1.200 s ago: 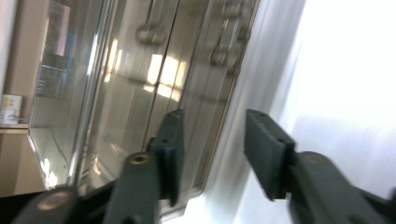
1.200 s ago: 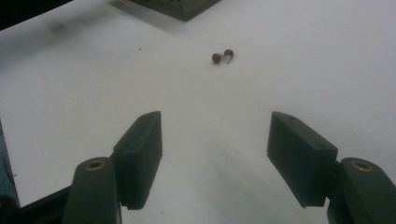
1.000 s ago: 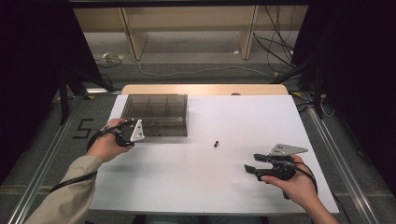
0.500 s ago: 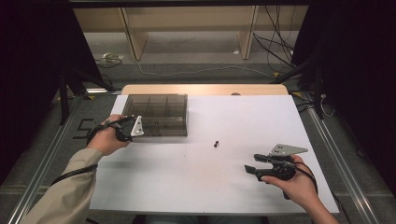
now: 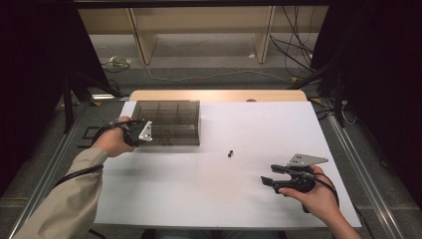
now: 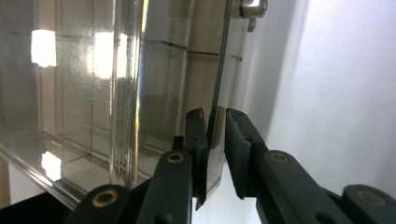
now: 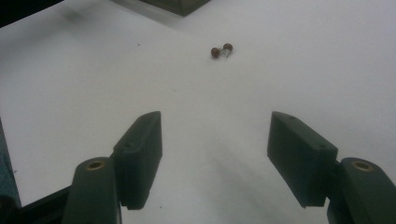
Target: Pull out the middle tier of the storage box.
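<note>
A smoky clear plastic compartment box [image 5: 169, 122] lies at the table's back left. At its near left corner is my left gripper [image 5: 148, 133]. In the left gripper view a thin clear panel [image 6: 225, 56] of the box [image 6: 93, 93] stands edge-on between the jaws of the left gripper [image 6: 215, 122]. These jaws have just been closing, and a narrow gap still shows beside the panel. My right gripper [image 5: 267, 174] hovers open over the table's near right, with nothing between its jaws [image 7: 215, 140]. A small dark two-knobbed piece [image 5: 230, 153] [image 7: 221, 50] lies ahead of it.
The white tabletop [image 5: 224, 199] has a wooden strip along its far edge. Metal rails run down both sides of the table. Beyond it are shelf legs and loose cables on the floor. Dark curtains hang on both sides.
The left hand has shifted slightly left and away from me along the box's near left corner. The right hand and the small dark piece have not moved.
</note>
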Demonstrator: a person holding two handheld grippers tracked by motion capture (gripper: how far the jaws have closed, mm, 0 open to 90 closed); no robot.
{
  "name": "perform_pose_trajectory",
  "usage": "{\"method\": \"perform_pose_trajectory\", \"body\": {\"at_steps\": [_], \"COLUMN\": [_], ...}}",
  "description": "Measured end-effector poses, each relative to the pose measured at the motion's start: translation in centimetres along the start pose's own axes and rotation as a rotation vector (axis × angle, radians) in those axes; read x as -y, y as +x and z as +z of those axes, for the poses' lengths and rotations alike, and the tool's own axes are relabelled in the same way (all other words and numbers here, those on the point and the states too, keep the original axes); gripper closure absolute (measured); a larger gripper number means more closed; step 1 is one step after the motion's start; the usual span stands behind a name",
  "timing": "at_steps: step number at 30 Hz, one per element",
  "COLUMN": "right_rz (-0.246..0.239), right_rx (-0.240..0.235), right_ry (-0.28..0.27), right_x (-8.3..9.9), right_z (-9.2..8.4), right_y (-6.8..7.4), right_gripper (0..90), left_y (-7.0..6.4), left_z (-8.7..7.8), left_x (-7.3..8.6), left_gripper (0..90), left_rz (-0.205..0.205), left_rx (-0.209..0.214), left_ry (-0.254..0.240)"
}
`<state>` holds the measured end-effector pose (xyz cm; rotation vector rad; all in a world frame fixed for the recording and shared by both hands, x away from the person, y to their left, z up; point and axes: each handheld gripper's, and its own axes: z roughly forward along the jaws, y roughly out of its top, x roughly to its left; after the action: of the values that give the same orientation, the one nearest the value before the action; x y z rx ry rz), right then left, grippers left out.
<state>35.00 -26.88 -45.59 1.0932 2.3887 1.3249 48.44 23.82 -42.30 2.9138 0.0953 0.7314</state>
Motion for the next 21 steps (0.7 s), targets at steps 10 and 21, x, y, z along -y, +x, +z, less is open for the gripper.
{"method": "perform_pose_trajectory", "body": {"at_steps": [10, 21], "right_rz": [0.000, -0.003], "right_rx": [0.001, 0.005], "right_ry": [0.000, -0.002], "right_x": [0.00, -0.02], "right_z": [-0.01, 0.01], "right_y": [0.01, 0.02], "right_gripper": [36.0, 36.0], "left_y": [-0.13, -0.80], "left_z": [-0.34, -0.73], "left_x": [-0.02, 0.14], "left_gripper": [82.5, 83.1], "left_rz": [0.037, 0.038], "left_rx": [0.037, 0.048], "left_ry": [-0.004, -0.019]}}
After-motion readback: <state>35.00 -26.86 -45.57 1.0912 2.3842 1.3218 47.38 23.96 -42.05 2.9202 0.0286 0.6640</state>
